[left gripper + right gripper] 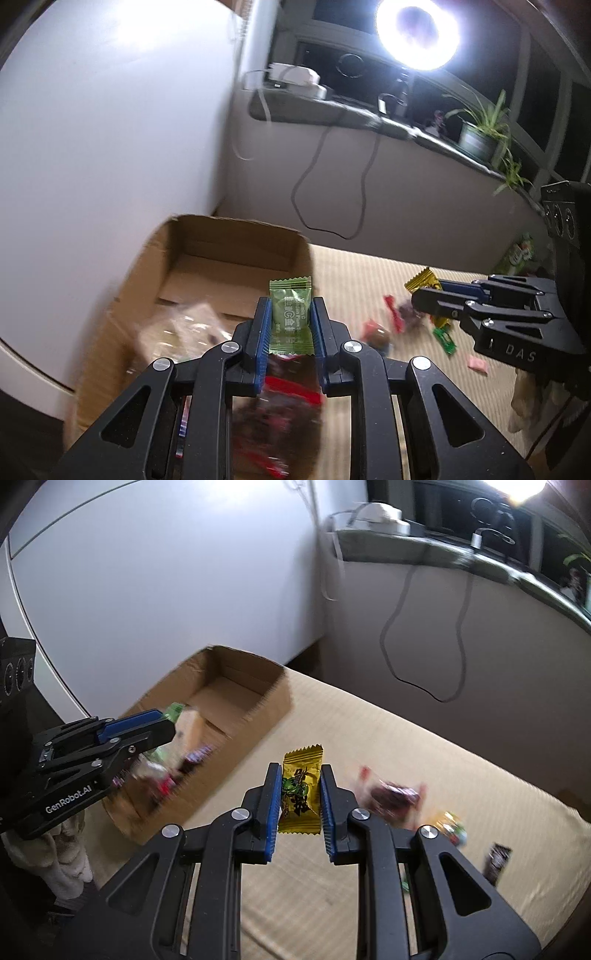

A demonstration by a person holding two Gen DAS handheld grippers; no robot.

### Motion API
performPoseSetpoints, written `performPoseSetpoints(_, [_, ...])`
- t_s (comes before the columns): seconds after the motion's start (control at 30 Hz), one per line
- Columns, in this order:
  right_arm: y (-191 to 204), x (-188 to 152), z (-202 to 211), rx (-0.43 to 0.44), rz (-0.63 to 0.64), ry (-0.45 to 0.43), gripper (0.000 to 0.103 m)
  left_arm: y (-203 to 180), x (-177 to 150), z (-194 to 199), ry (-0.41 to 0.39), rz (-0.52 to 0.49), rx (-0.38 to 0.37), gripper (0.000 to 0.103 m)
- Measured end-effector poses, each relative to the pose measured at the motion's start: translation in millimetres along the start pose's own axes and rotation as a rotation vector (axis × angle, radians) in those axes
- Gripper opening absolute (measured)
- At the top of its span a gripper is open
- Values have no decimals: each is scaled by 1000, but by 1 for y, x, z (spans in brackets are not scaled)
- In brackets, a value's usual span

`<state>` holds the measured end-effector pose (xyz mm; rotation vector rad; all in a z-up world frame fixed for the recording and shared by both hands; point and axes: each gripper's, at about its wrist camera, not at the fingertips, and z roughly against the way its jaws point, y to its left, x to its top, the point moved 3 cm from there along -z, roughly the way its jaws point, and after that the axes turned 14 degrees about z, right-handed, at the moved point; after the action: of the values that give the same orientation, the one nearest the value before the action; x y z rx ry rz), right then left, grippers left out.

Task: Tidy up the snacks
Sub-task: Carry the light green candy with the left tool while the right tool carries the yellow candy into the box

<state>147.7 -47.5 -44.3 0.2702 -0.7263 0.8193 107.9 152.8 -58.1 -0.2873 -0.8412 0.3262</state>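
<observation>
My left gripper [290,306] is shut on a green candy packet [289,314] and holds it over the right side of an open cardboard box [236,236]. The box holds several blurred snack packs [177,328]. My right gripper [300,775] is shut on a yellow candy packet [301,790] above the tan mat, to the right of the box [236,672]. The left gripper [162,725] shows in the right wrist view over the box. The right gripper [417,291] shows in the left wrist view above loose snacks.
Loose wrapped snacks lie on the tan mat [406,738]: a dark red pack [395,797], an orange one [448,825], a dark one [498,860]. A white wall [166,572] stands behind the box. Cables [458,646] hang from a sill with a ring light [417,33] and plants [480,133].
</observation>
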Motion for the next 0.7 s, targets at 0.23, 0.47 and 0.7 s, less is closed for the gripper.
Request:
performPoseSetpoints(0.23, [25, 34, -32, 61, 24, 3, 21, 26, 15, -7, -1, 36, 28, 19])
performPoseSetpoints(0.47, [39, 54, -61, 93, 42, 20, 21, 36, 23, -17, 8, 53, 42, 19])
performPoseSetpoints(0.7, [41, 60, -85, 113, 46, 43, 21, 41, 26, -26, 19, 61, 58, 19])
